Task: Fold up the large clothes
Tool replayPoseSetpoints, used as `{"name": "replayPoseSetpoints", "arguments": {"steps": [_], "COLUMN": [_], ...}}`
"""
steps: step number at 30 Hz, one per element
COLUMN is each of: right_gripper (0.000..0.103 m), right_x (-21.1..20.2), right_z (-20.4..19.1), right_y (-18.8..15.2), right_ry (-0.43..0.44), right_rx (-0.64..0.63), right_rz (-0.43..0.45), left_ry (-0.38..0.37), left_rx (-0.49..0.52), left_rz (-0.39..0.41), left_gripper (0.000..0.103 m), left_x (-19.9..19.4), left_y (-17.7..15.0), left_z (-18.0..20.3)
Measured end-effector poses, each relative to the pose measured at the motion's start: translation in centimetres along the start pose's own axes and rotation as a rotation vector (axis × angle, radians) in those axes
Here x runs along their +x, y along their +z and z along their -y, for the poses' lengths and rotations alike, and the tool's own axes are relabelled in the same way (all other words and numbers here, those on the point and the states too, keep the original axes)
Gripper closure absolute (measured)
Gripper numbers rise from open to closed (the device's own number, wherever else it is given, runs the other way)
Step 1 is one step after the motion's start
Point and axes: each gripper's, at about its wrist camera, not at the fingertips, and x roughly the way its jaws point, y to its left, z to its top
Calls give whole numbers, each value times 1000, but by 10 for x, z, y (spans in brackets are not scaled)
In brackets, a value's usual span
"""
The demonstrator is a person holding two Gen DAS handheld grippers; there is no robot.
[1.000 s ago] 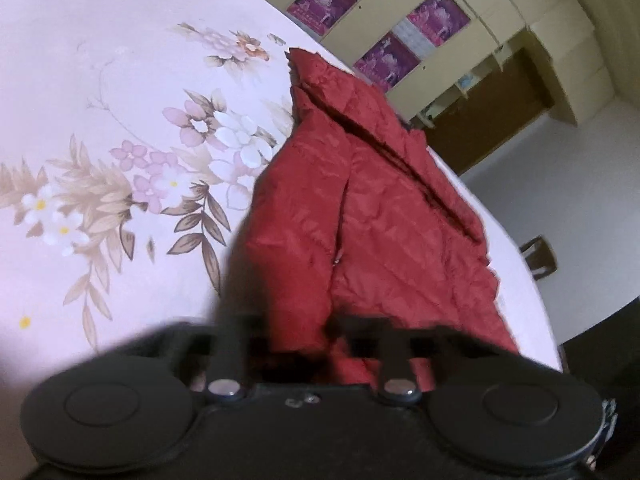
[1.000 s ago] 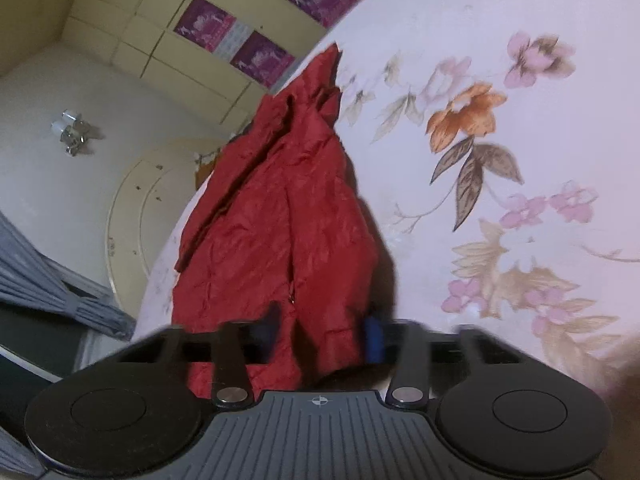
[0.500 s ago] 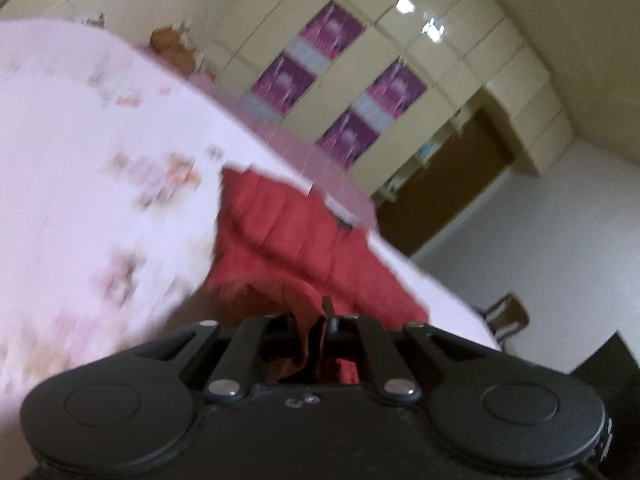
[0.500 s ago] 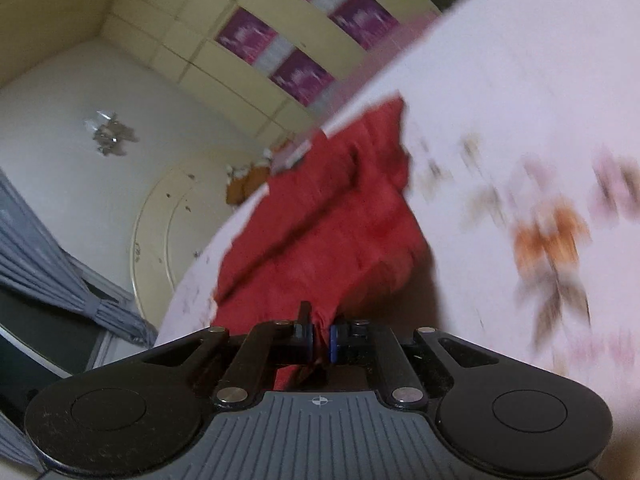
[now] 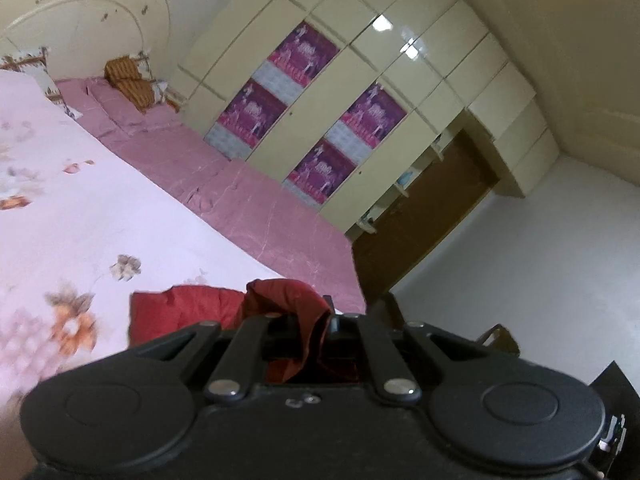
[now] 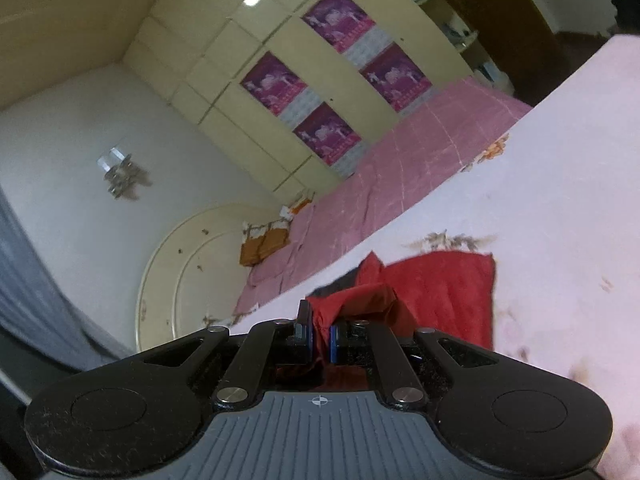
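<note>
A red padded jacket (image 5: 188,308) lies on a pink floral bedsheet (image 5: 80,216). My left gripper (image 5: 316,320) is shut on a bunched edge of the jacket, which folds up over the fingers. In the right wrist view the jacket (image 6: 444,284) spreads flat beyond my right gripper (image 6: 321,332), which is shut on another bunched edge between its blue pads. Both held edges are lifted above the rest of the jacket. The lower part of the garment is hidden behind the gripper bodies.
The floral sheet (image 6: 560,208) covers a large bed with a darker pink quilt (image 5: 240,196) along its far side. Cream wardrobes with purple posters (image 5: 304,92) stand behind. A round headboard (image 6: 184,264) and pillows (image 5: 132,84) are at the bed's head.
Both grippers have closed on the jacket's near edge and lifted it. The cameras have tilted up, so the jacket now looks short and low in view.
</note>
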Motion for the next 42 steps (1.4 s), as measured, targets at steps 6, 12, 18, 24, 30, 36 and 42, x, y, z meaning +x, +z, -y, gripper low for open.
{"name": "replayPoseSetpoints", "arguments": {"steps": [6,12,18,24,30,36,42], "right_gripper": [96,96,96,21,22,46,92], "right_x": [85,141,177,187,204,236,248], "right_z": [45,89,118,117,116,136,135], "right_y": [36,40,40,48,46,39,37], "right_ry": [-68,-147,-186,-195,-264,-379,-379], "right_rx": [111,138,181,101,-32,-69,-161], "right_rz": [-40,-102,-127,-44,-94,-200,-247], "left_ry": [53,98,90,100,129,217,215], "left_rx": [-46,-70,-96,-130,-49,47,242], "left_rz": [-101,-178,-215,-163,-187,-417,-387], "left_gripper": [96,96,87,5,10,47,92], "left_x": [83,140,171,178,183,221,220], "left_y": [16,14,9,13,20,11,15], "left_z": [-41,-72,-93,-103,-105,-111,-81]}}
